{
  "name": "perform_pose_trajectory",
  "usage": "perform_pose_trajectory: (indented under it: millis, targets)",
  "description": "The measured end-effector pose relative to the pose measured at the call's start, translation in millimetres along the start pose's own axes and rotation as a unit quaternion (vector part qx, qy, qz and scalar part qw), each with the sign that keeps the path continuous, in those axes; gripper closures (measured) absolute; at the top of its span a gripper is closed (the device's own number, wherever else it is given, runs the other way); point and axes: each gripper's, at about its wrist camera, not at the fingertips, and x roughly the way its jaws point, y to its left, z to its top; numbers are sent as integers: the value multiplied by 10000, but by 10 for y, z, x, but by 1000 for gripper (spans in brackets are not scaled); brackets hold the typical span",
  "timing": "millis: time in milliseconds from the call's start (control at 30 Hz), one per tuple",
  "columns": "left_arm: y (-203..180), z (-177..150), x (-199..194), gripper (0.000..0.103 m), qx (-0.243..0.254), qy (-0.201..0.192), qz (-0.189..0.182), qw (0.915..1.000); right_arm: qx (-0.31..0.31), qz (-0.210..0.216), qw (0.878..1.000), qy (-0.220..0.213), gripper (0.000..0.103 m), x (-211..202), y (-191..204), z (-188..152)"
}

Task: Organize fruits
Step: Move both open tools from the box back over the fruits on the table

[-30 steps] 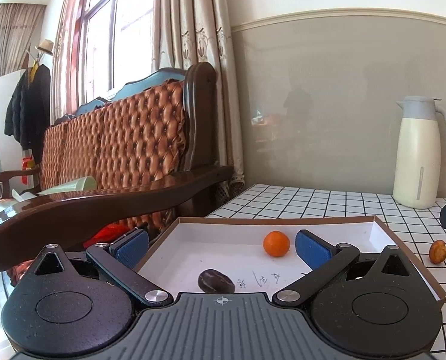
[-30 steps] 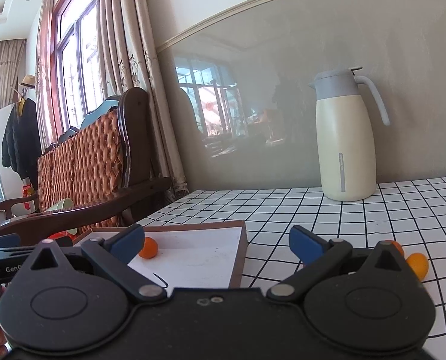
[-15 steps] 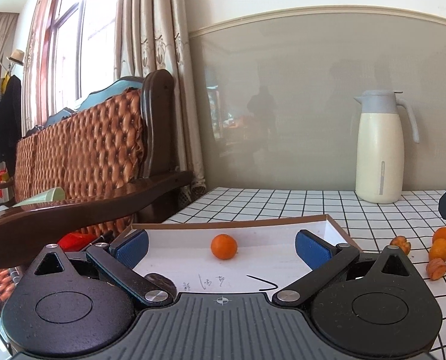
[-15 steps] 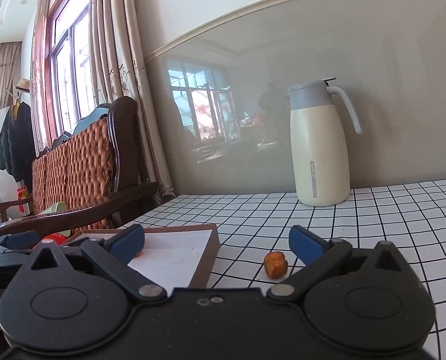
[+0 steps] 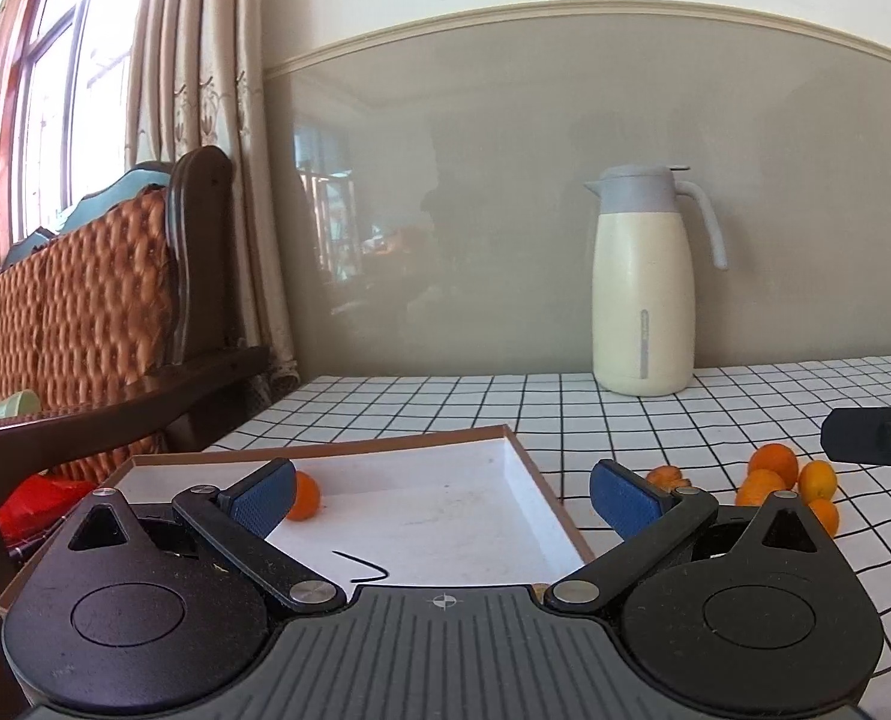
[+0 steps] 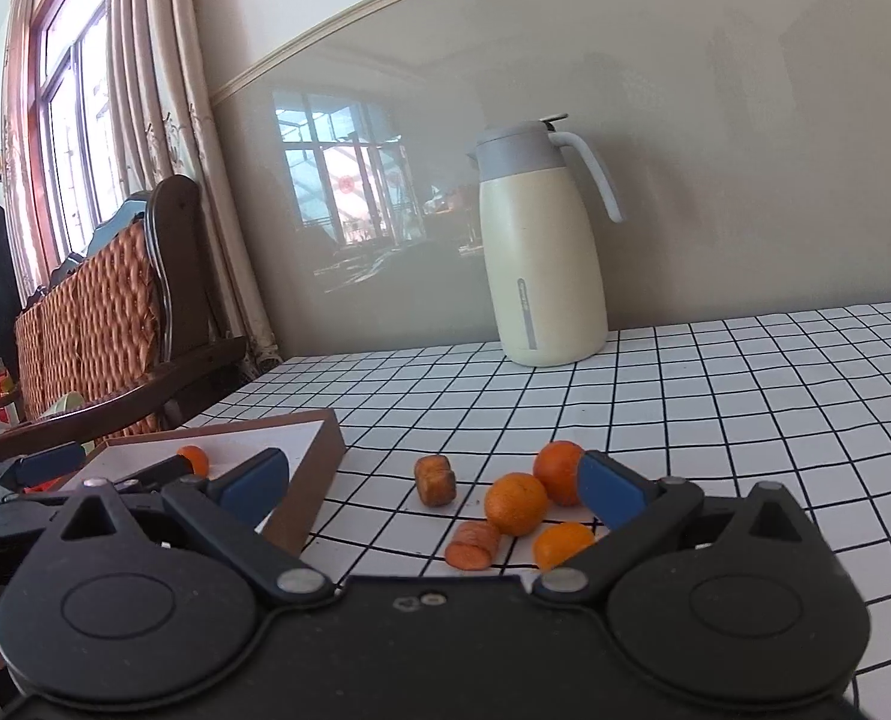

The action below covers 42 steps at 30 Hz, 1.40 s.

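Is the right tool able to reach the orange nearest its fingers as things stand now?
Probably yes. The right tool is open and empty, and the orange lies on the checked table just ahead between its fingers, with nothing in front of it.

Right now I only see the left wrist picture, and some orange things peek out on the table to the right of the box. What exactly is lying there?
Observer: The right wrist view shows five loose pieces on the table: three round oranges, a brownish chunk and an orange-red chunk.
Operator: And the other gripper, has it got hold of one?
Observer: No. The right gripper is open and empty, and the pieces lie just ahead of it, between its two fingers.
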Motion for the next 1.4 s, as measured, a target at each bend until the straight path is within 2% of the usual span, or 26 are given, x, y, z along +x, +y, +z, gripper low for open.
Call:
perform_pose_trajectory:
  millis: [467, 600, 767, 833, 900, 1033, 1400]
  targets:
    - [-513, -1, 41, 0, 177, 78, -575, 9982, 115, -569, 9981, 199, 12, -93, -315, -42]
    - [-613, -15, 47, 0, 200, 139, -680, 9974, 195, -698, 9971, 235, 16, -111, -391, -37]
    - [-722, -24, 87, 1, 180, 216, -809, 9963, 247, -819, 9958, 317, 28, -100, -482, -53]
    - [-767, -27, 122, 4, 133, 286, -886, 9956, 211, -849, 9955, 366, 33, -103, -509, -72]
    - [-828, -38, 163, 13, 146, 386, -918, 9949, 231, -852, 9952, 419, 34, -109, -544, -85]
    - [-947, -66, 250, 14, 126, 534, -996, 9935, 297, -879, 9946, 458, 40, -115, -610, -92]
    - [-1196, -146, 372, 28, 272, 813, -1195, 9891, 336, -805, 9947, 536, 54, -80, -641, -105]
